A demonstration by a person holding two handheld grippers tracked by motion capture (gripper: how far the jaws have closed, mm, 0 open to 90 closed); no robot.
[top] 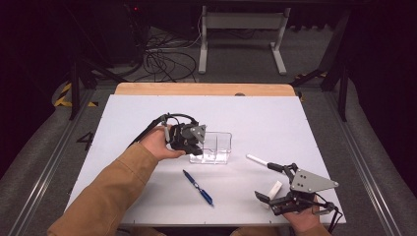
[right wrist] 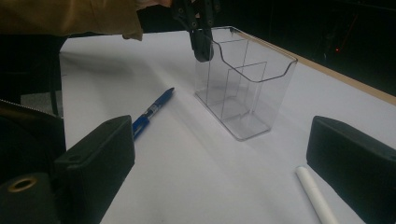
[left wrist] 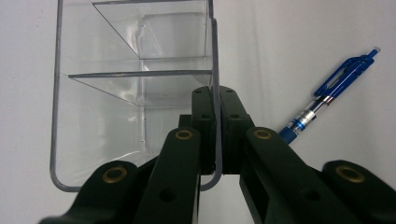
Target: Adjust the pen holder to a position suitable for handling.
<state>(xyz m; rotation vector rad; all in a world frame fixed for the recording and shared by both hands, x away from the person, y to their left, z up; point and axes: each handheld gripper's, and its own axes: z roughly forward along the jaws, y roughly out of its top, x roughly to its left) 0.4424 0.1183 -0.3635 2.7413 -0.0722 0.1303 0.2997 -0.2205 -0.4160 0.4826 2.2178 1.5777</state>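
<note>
A clear plastic organizer point(top: 219, 146) with dividers stands upright at the table's middle. My left gripper point(top: 193, 142) is shut on its left end wall; in the left gripper view the jaws point(left wrist: 215, 95) pinch the thin rim of the organizer point(left wrist: 135, 79). A blue pen point(top: 198, 187) lies in front of it, apart from it. My right gripper point(top: 265, 181) is open near the front right edge, with nothing between its jaws. A white pen point(top: 258, 160) lies just past its far jaw. In the right gripper view the open gripper point(right wrist: 219, 144) faces the organizer point(right wrist: 243, 79), blue pen point(right wrist: 152, 109) and white pen point(right wrist: 315, 193).
A short white piece point(top: 275, 188) lies on the white table point(top: 147, 108) by the right gripper. The table's wooden far edge point(top: 204, 89) borders a dark floor with cables and a stand. The left gripper point(right wrist: 201, 42) hangs over the organizer's far end.
</note>
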